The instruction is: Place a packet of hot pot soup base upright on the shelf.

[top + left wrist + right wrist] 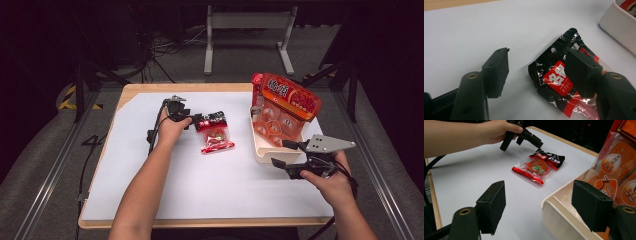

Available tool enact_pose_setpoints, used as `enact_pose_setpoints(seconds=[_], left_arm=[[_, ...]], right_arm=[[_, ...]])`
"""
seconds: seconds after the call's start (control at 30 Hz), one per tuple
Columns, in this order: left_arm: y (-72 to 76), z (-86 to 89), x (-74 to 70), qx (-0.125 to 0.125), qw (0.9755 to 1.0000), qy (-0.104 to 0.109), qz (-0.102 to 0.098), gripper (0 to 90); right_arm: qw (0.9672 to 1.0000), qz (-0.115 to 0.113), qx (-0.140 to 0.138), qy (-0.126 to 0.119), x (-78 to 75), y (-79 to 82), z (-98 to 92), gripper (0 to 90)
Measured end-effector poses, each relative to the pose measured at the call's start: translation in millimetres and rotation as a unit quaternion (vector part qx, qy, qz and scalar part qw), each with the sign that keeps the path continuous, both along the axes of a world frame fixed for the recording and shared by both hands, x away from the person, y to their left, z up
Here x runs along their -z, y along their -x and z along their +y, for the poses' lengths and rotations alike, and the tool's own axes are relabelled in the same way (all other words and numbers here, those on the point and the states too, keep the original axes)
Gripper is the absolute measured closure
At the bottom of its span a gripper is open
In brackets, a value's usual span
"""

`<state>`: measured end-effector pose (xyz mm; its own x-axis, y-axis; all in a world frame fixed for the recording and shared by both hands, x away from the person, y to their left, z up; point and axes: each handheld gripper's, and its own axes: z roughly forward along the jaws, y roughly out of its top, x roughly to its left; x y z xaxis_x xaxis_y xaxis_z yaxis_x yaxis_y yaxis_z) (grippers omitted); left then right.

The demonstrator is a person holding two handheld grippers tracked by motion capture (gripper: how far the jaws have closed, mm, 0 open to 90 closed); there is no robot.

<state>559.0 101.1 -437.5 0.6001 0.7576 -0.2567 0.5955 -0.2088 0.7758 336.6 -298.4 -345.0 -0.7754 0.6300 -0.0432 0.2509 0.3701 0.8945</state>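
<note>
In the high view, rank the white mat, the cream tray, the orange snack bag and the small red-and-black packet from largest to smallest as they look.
1. White mat, by far.
2. Orange snack bag and cream tray: too close to rank, since the bag hides much of the tray.
3. Small red-and-black packet, clearly smallest.

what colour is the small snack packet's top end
Black, with a red label, on the snack packet; clearest in the left gripper view.

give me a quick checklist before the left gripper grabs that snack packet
1. Left gripper jaws apart: ok.
2. Black end of the snack packet between the jaws: cannot tell; one jaw sits over it, the other stands beside it on the white sheet.
3. Packet lying flat, nothing on it: ok.
4. Right gripper away from the packet, by the cream bin: ok.
5. Room in the bin beside the orange bag: cannot tell.
</note>
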Motion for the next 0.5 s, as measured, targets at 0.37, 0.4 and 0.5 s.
enact_pose_setpoints(seconds=[0.37,0.4,0.5], left_arm=[[-3.9,-10.3,12.9,0.005,0.9990,-0.014,0.042,40.1],[-4.1,-10.1,12.8,0.004,0.9990,-0.013,0.043,41.5],[-4.4,-11.3,12.3,0.008,0.9990,-0.016,0.041,42.9]], right_arm=[[0.9999,0.004,-0.007,0.009,3.7,-1.0,5.8,27.6],[0.9999,0.004,-0.007,0.009,3.9,-1.0,5.6,27.6],[0.9999,0.005,-0.007,0.009,4.2,-1.0,4.7,27.6]])
